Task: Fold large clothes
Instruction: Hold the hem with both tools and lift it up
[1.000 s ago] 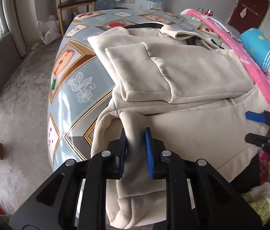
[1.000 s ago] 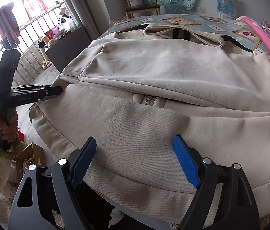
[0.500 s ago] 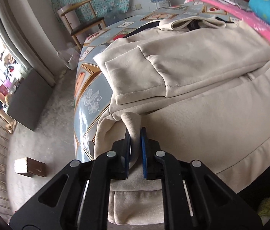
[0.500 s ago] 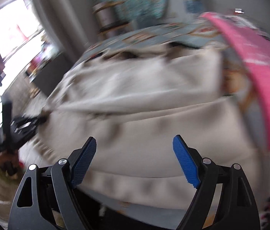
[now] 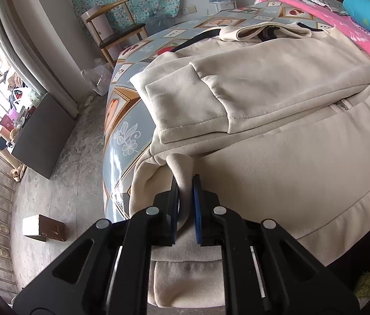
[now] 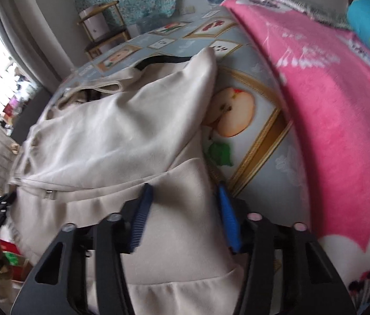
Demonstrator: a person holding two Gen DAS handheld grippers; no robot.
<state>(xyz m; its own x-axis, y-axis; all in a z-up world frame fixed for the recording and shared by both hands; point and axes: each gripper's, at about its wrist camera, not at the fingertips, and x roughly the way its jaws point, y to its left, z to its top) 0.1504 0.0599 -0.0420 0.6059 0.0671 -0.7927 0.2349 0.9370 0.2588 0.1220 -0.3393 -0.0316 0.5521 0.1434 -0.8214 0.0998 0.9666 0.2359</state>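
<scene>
Where it lies across the table (image 5: 122, 141), the cream jacket (image 5: 276, 99) shows soft, matte fleece, sleeves folded over the chest, ribbed hem hanging off the near edge. Table cover: glossy oilcloth, fruit print. Left gripper (image 5: 185, 199): blue pads pinched nearly together on a raised fold at the jacket's left corner. Right gripper (image 6: 185, 215): jaws just been closing, half apart, straddling the right hem corner (pads not yet pressing). Bare oilcloth beyond the right edge; pink blanket (image 6: 342, 105) near.
</scene>
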